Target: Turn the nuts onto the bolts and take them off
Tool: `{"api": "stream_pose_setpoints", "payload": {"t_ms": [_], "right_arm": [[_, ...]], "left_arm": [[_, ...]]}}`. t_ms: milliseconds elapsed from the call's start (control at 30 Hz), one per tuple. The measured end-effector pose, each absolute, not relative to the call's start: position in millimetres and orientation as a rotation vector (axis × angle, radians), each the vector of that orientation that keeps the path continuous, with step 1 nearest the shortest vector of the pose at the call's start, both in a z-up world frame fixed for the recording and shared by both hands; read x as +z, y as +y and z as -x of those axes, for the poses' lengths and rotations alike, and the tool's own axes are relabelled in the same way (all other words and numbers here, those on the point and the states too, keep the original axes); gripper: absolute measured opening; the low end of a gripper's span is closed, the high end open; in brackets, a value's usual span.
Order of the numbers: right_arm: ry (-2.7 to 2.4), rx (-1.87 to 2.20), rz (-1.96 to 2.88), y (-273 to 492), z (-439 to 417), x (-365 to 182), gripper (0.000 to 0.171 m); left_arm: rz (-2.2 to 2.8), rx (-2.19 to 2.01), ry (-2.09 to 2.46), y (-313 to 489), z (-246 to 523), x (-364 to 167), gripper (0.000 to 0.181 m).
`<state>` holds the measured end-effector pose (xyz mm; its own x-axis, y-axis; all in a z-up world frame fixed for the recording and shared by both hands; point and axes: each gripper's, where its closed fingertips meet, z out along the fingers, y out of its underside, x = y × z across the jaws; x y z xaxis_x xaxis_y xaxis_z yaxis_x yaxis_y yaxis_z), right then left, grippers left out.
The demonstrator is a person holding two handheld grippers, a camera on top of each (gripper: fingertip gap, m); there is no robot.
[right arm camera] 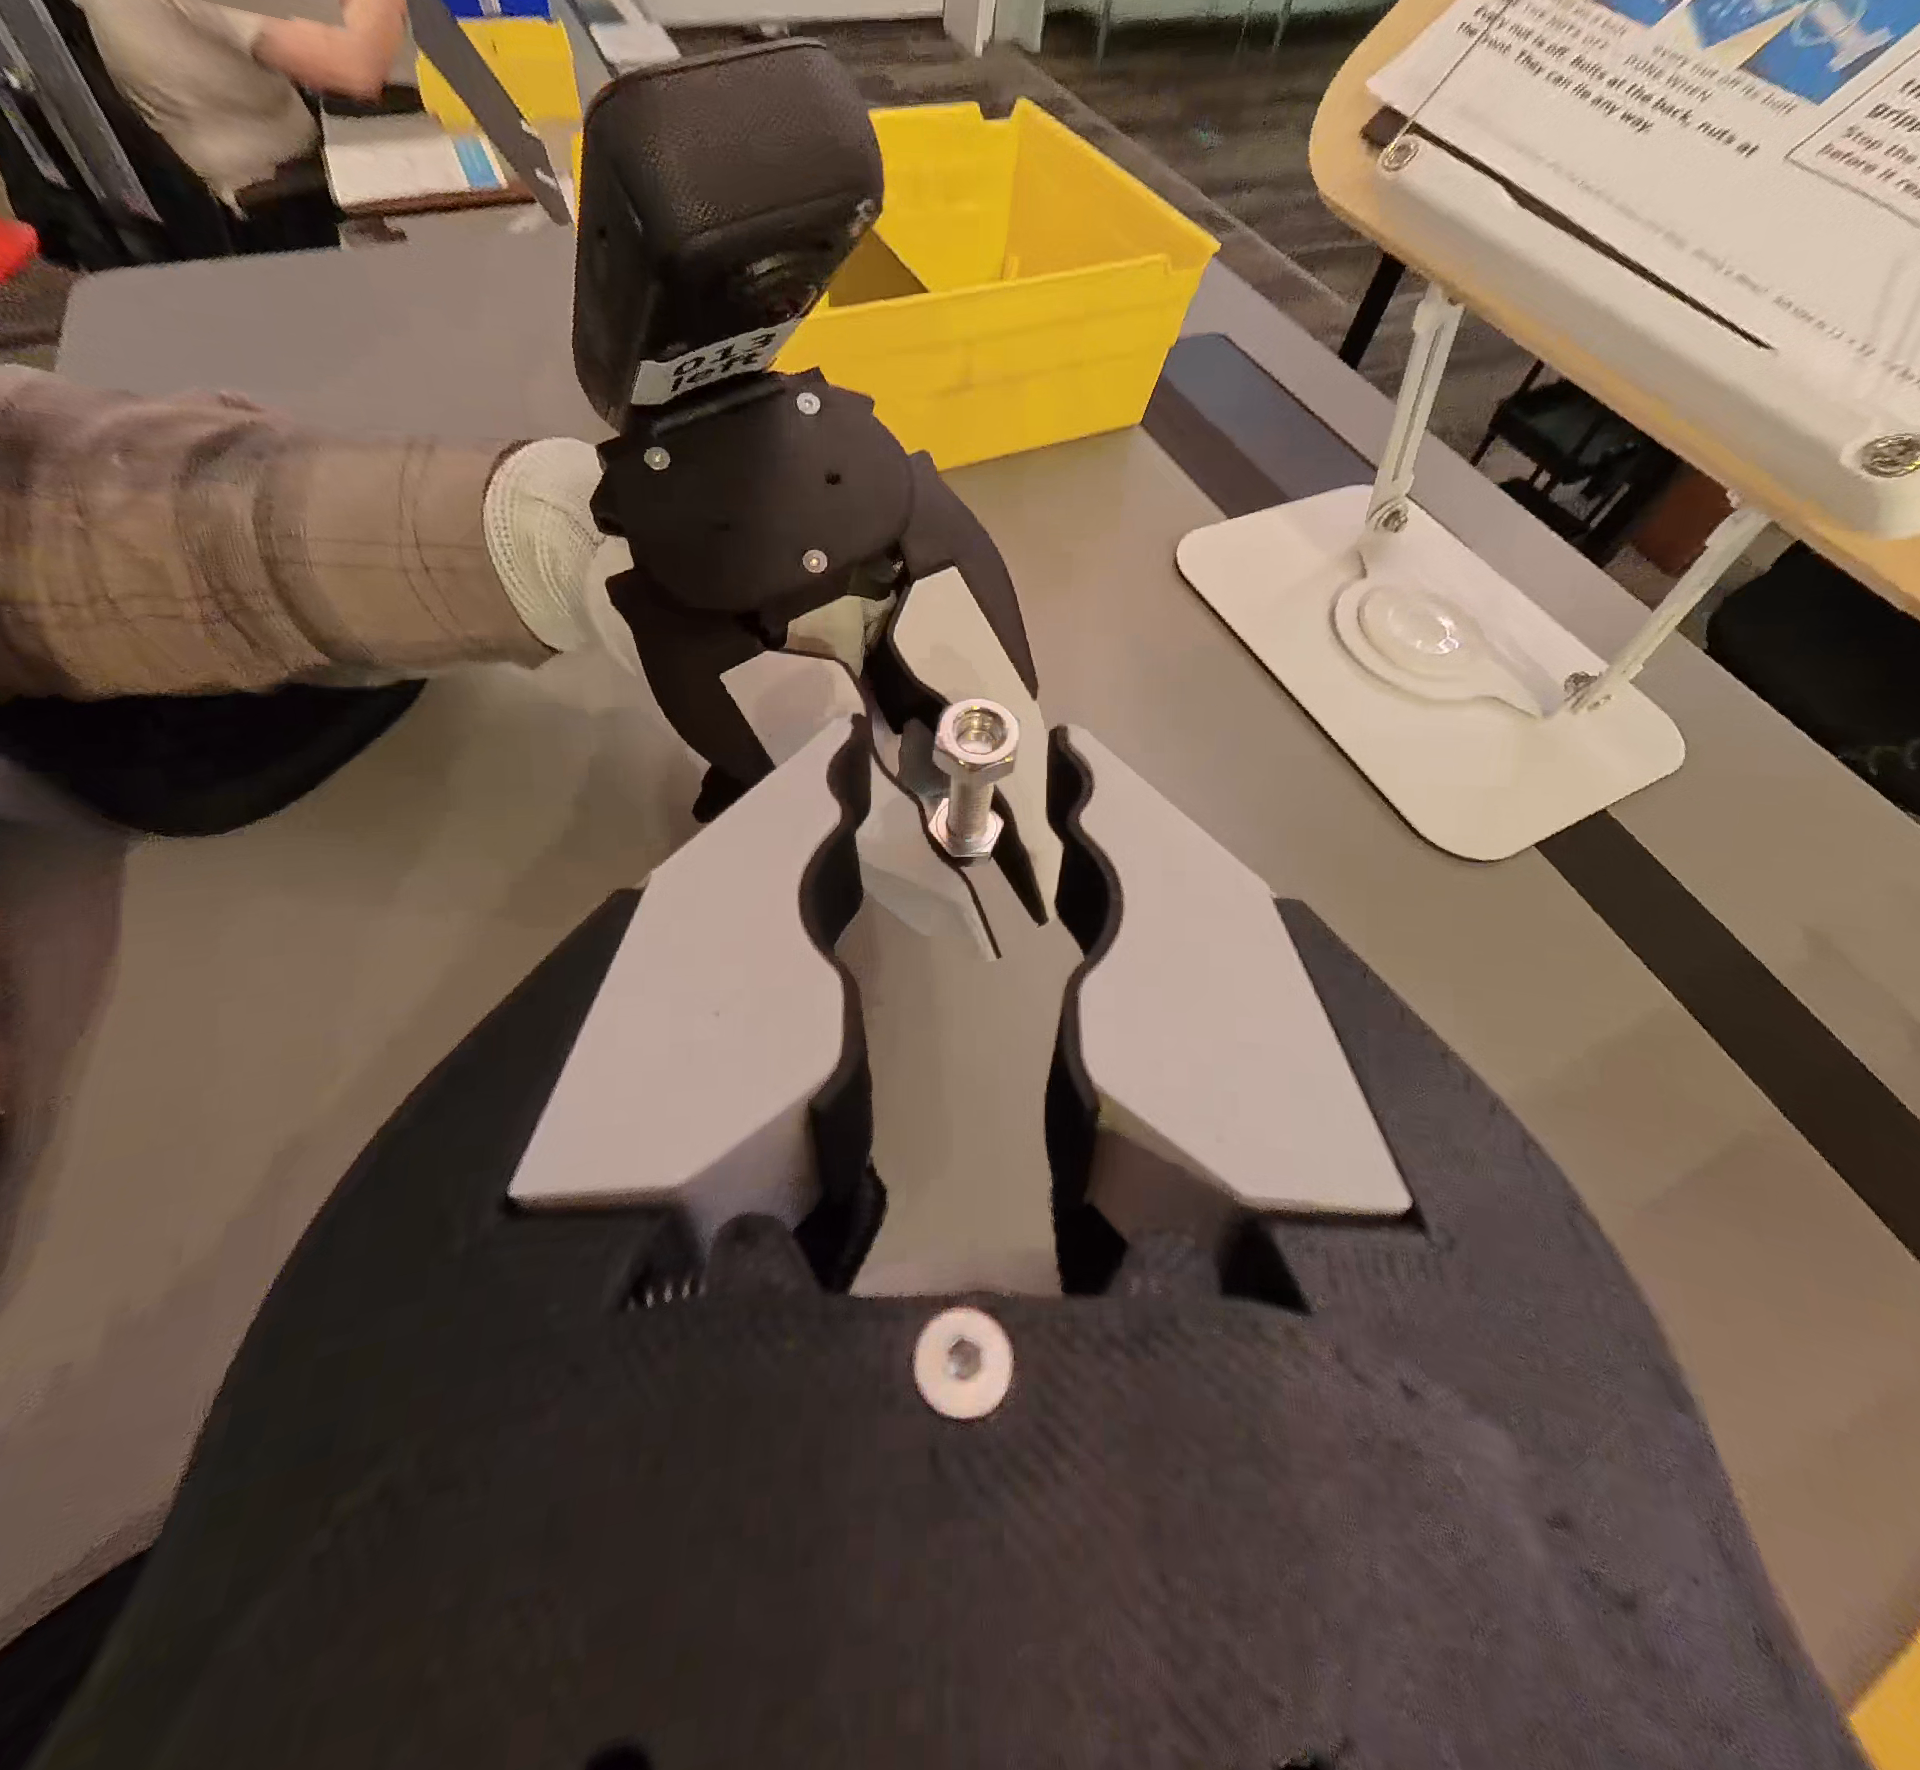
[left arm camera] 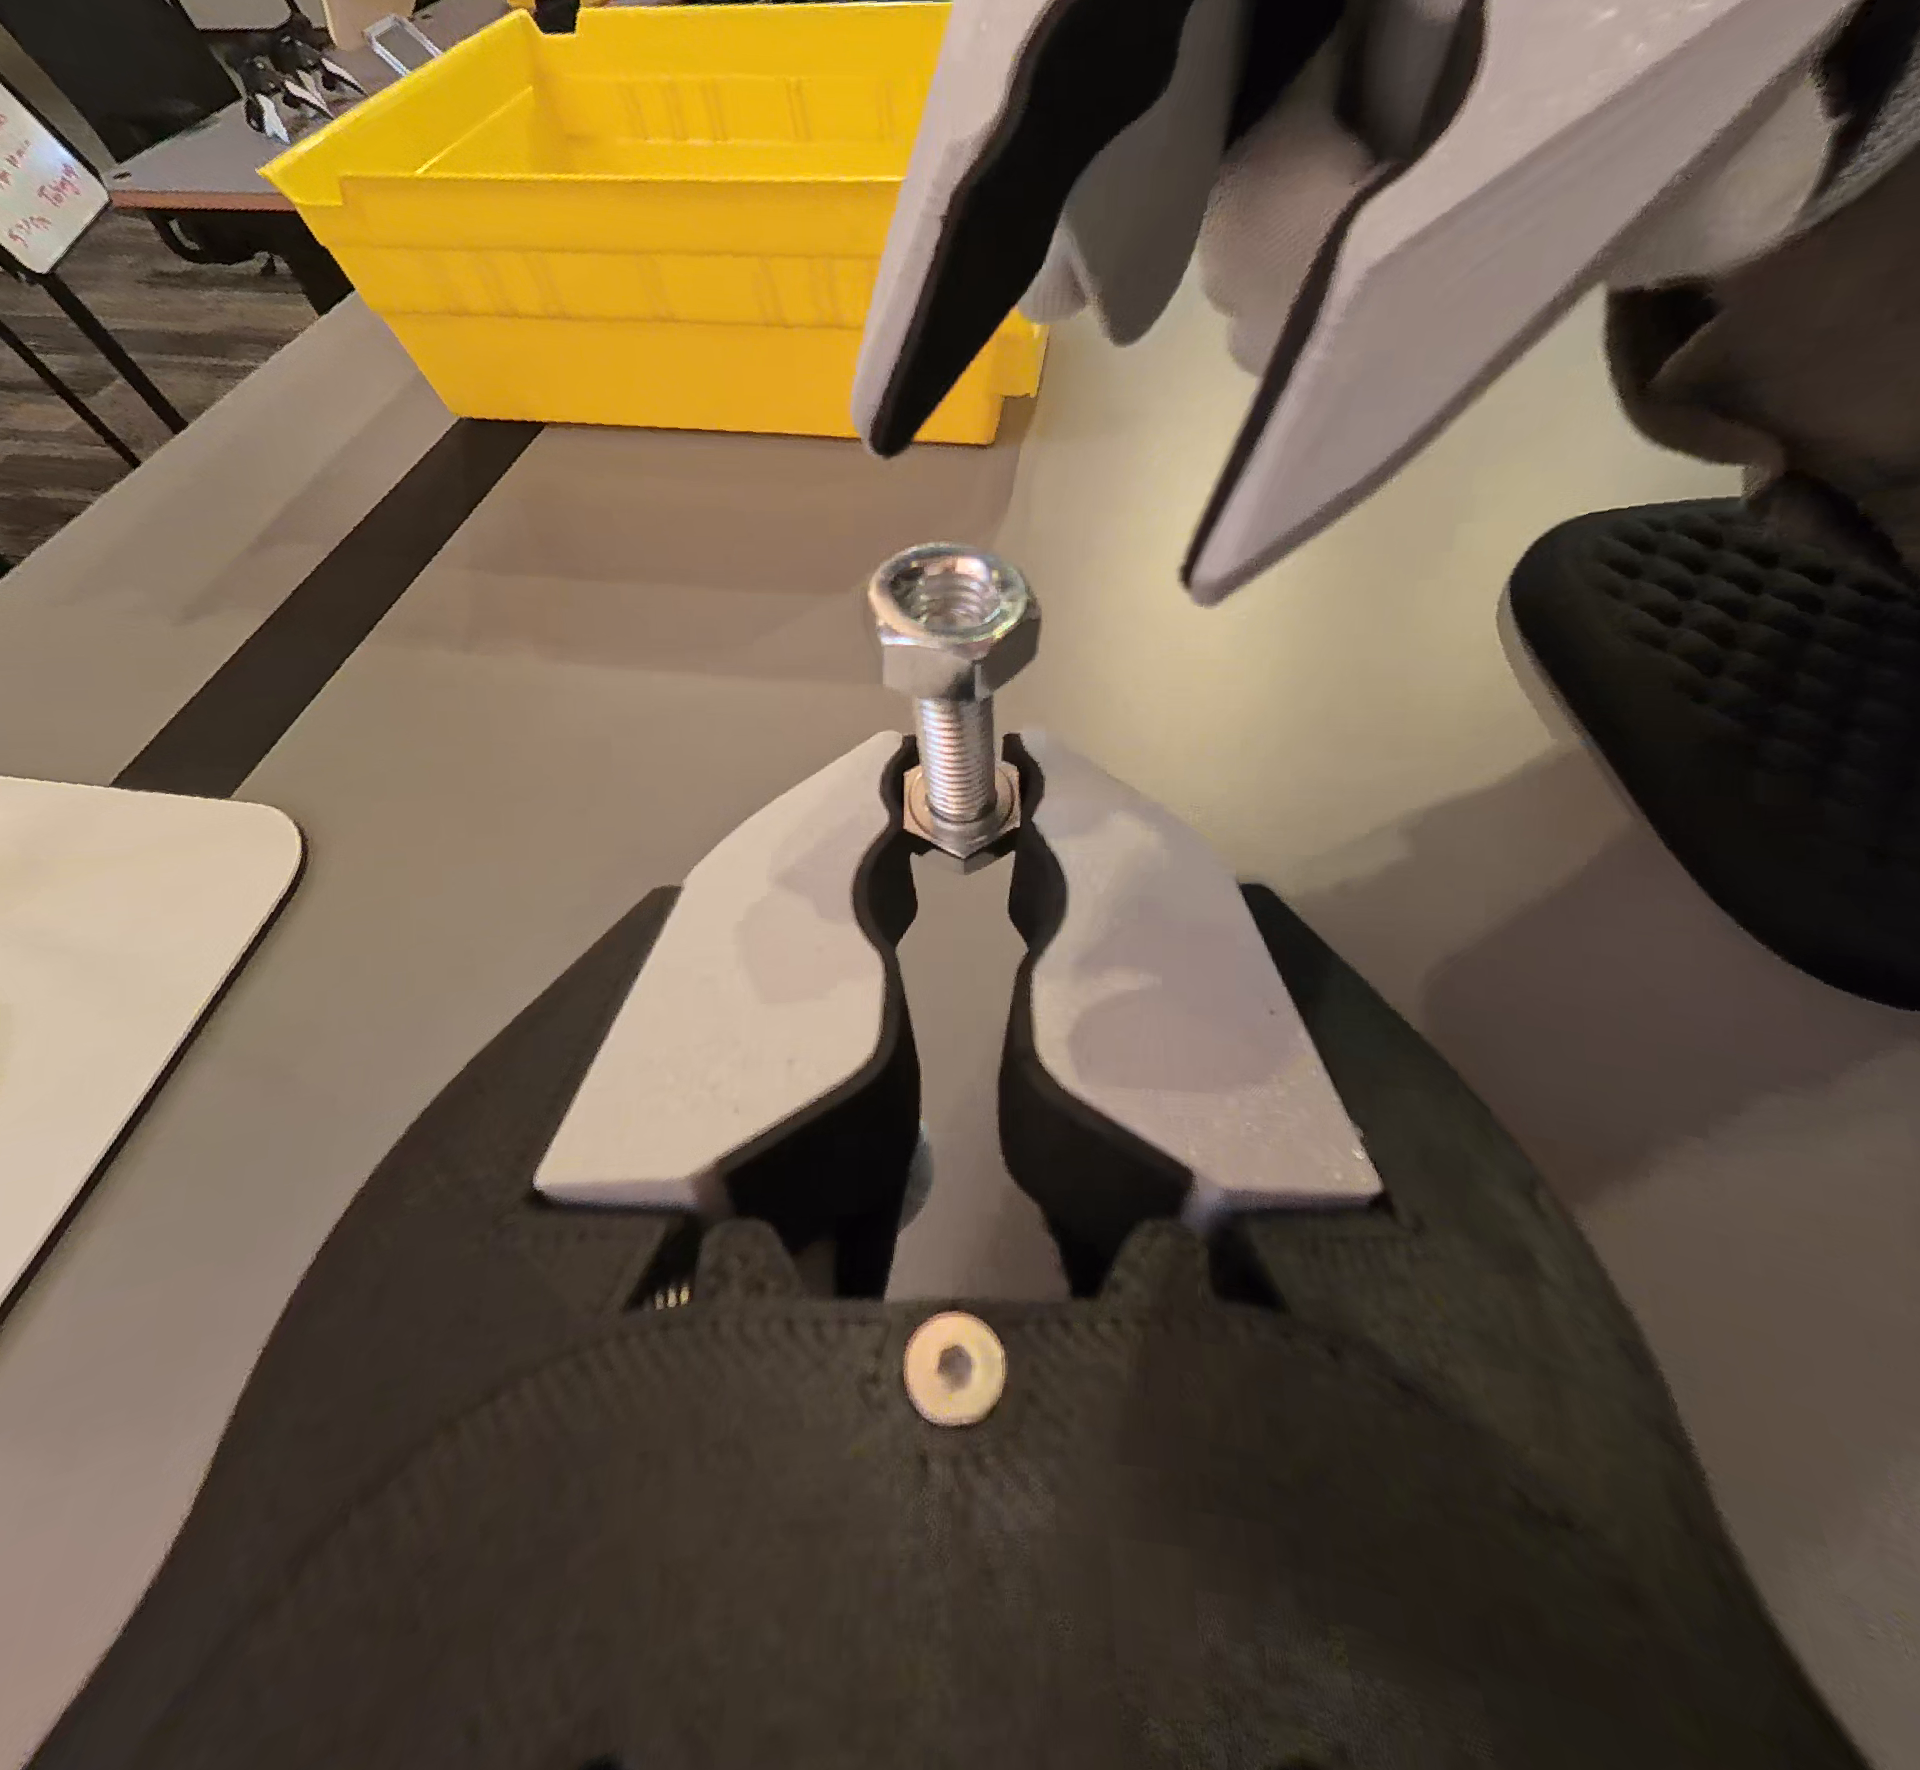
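Nut [left arm camera: 954, 624] sits atop the upright bolt [left arm camera: 956, 764], whose head my left gripper [left arm camera: 958, 811] clamps; my right gripper [left arm camera: 1039, 515], spread wide and empty, hovers just above (nearer, slightly to its right).

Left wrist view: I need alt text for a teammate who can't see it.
The left gripper is shut on the head of an upright bolt, with a nut at its top end. The right gripper hangs open just above it, and a yellow bin sits behind on the grey table.
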<state>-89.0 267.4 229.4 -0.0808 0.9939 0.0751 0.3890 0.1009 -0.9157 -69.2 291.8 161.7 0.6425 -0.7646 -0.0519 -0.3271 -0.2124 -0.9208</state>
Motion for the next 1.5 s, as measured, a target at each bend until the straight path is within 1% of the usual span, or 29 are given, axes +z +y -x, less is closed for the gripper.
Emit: {"api": "stream_pose_setpoints", "payload": {"t_ms": [100,233,667,1033,1500], "right_arm": [[-1.548,1.048,1.329,267.8,90.0,233.9,0.028],[-1.577,1.109,1.292,266.1,89.9,227.8,0.026],[-1.592,1.155,1.228,262.0,93.0,224.7,0.016],[-1.48,1.076,1.302,265.8,93.7,225.6,0.016],[-1.154,0.885,1.408,270.1,91.6,227.4,0.016]], "left_arm": [[1.787,-0.548,0.881,289.1,65.8,164.8,0.014],[1.775,-0.569,0.9,285.4,62.6,167.1,0.014],[1.767,-0.582,0.915,282.5,61.0,168.8,0.014],[1.775,-0.559,0.887,286.2,62.4,169.8,0.014],[1.777,-0.544,0.873,287.9,61.5,170.8,0.014]]}}
